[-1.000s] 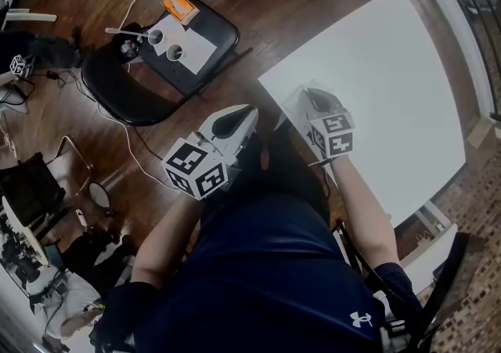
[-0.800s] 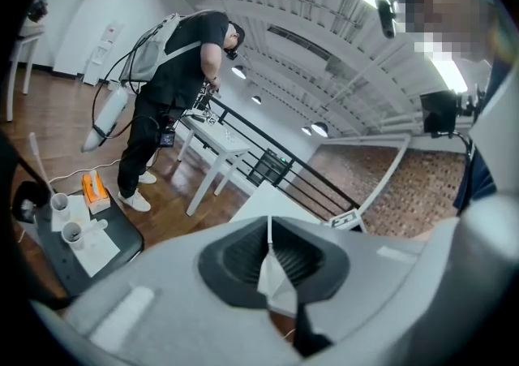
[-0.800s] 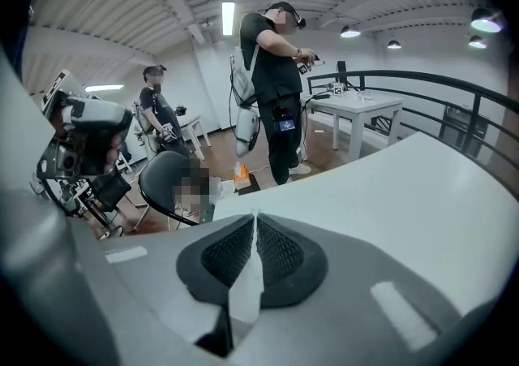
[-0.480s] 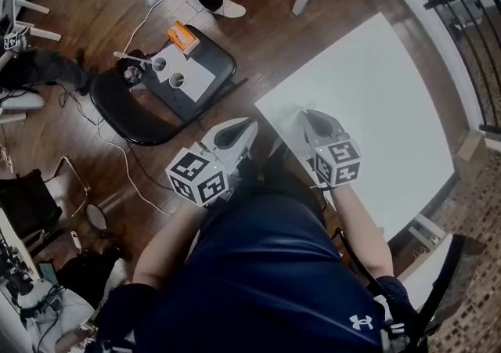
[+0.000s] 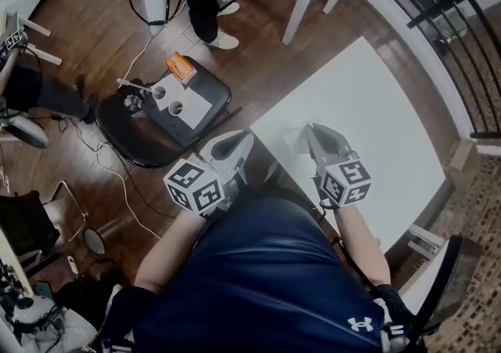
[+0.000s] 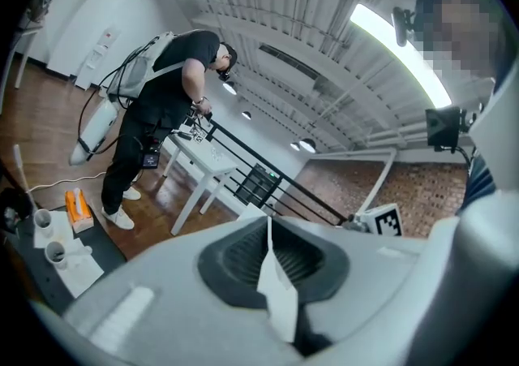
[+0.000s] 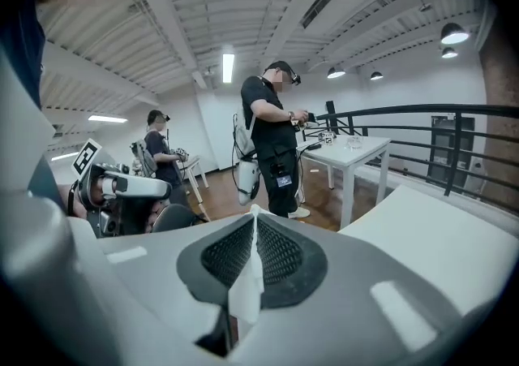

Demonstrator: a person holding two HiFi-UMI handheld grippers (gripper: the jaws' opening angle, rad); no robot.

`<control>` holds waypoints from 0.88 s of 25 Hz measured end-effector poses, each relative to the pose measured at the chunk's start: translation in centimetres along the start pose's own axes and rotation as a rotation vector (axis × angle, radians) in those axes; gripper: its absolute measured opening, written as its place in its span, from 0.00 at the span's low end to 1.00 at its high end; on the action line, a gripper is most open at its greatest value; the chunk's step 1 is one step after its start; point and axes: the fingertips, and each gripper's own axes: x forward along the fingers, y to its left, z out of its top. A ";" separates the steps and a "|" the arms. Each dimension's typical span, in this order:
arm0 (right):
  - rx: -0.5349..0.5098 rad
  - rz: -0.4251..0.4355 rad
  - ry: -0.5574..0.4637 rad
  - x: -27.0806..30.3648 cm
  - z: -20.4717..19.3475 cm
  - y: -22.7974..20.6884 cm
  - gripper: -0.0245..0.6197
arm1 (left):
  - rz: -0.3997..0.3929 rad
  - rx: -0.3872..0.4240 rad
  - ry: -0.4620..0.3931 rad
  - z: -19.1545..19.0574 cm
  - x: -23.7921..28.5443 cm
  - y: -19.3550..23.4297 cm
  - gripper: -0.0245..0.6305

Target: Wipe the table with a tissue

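Desk (image 5: 376, 109): white, its top bare, no wiping contact on it yet. Left hand-held gripper (image 5: 237, 140): lifted slightly compared with a second ago and held just beside the desk's near corner, jaws pressed together on a strip of tissue (image 6: 280, 295). Right hand-held gripper (image 5: 315, 132): lifted further, now over that near corner, jaws likewise clamped on white tissue. Tissue: pinched in both, hanging clear of the surface; one sheet or two cannot be told. Judgement: the tissue is secured and raised, and wiping has yet to begin.
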 end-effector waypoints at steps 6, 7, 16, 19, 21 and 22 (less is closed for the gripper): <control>0.109 -0.001 -0.124 -2.3 4.3 0.1 0.06 | -0.005 0.040 -0.013 1.6 0.3 -0.8 0.05; 0.117 0.005 -0.149 -2.7 5.1 0.3 0.06 | -0.002 0.045 -0.016 1.8 0.2 -0.8 0.05; 0.061 0.014 -0.286 -5.5 9.5 1.7 0.06 | -0.023 0.092 -0.032 3.4 0.2 -1.5 0.05; 0.017 0.011 -0.300 -6.0 10.1 2.1 0.06 | -0.028 0.096 -0.035 3.6 0.4 -1.8 0.05; -0.005 0.013 -0.304 -6.3 10.2 2.4 0.06 | -0.033 0.098 -0.031 3.3 0.4 -2.1 0.05; -0.013 0.014 -0.304 -6.4 10.2 2.6 0.06 | -0.036 0.099 -0.028 3.1 0.4 -2.3 0.05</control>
